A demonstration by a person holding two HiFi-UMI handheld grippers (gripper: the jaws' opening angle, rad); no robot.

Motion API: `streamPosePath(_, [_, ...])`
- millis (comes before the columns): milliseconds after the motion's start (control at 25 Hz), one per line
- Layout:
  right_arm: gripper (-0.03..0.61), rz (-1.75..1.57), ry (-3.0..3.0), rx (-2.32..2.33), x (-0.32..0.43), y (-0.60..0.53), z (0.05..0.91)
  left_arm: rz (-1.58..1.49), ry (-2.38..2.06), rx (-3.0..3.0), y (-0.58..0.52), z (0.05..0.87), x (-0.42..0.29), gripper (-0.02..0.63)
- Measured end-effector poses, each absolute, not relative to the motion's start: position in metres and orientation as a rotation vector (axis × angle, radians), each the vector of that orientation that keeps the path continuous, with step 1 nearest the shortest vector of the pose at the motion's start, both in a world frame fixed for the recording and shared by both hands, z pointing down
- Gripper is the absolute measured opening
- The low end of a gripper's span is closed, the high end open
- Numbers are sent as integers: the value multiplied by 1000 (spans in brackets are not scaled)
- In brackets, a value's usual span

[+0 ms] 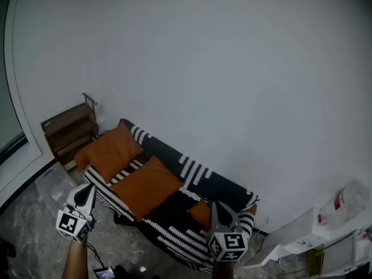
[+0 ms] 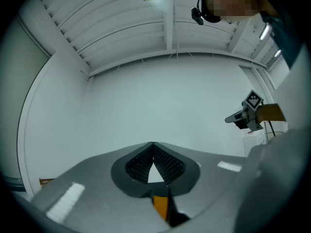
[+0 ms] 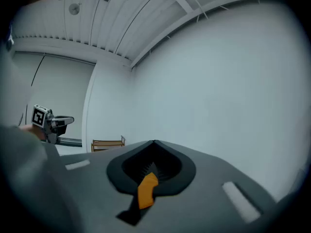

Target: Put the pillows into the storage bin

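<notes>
Left gripper (image 1: 89, 190) and right gripper (image 1: 218, 209): closed, empty. Apparently the approach stage; next, open toward sofa (image 1: 204, 182) pillows (image 1: 145, 185) at 12 o'clock.

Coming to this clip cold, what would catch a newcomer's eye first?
The black-and-white striped sofa against the bare white wall stands out first, with an orange pillow at its left end and a second orange pillow in its middle. In the foreground the left gripper and right gripper point toward it, both shut and empty. A small wooden shelf stands by the wall, left of the sofa.
</notes>
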State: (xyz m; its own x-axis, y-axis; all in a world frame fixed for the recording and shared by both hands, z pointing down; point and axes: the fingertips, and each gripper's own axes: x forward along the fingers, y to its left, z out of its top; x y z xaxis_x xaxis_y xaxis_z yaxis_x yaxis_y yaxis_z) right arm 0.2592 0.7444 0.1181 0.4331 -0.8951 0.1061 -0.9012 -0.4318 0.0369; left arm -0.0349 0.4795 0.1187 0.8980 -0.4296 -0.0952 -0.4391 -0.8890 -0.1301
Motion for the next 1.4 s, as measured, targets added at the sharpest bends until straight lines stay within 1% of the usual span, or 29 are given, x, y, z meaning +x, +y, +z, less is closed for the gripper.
streamPosePath(240, [3, 114, -1612, 2585, 257, 730, 126, 110, 666, -2917, 463, 132, -39, 0])
streamPosePath(480, [5, 124, -1603, 2592, 239, 690, 128, 219, 635, -2967, 419, 134, -58, 0])
streamPosePath(720, [3, 154, -1598, 2591, 221, 629, 139, 114, 655, -2999, 344, 169, -82, 0])
streamPosePath(1000, [5, 217, -1557, 2584, 210, 550, 167, 26, 622, -3086, 262, 226, -93, 0])
streamPosePath(1200, [5, 286, -1563, 2554, 226, 510, 195, -23, 700, -3176, 222, 269, -91, 0])
streamPosePath(1400, [5, 349, -1565, 2525, 267, 463, 232, -108, 806, -3259, 179, 323, -78, 0])
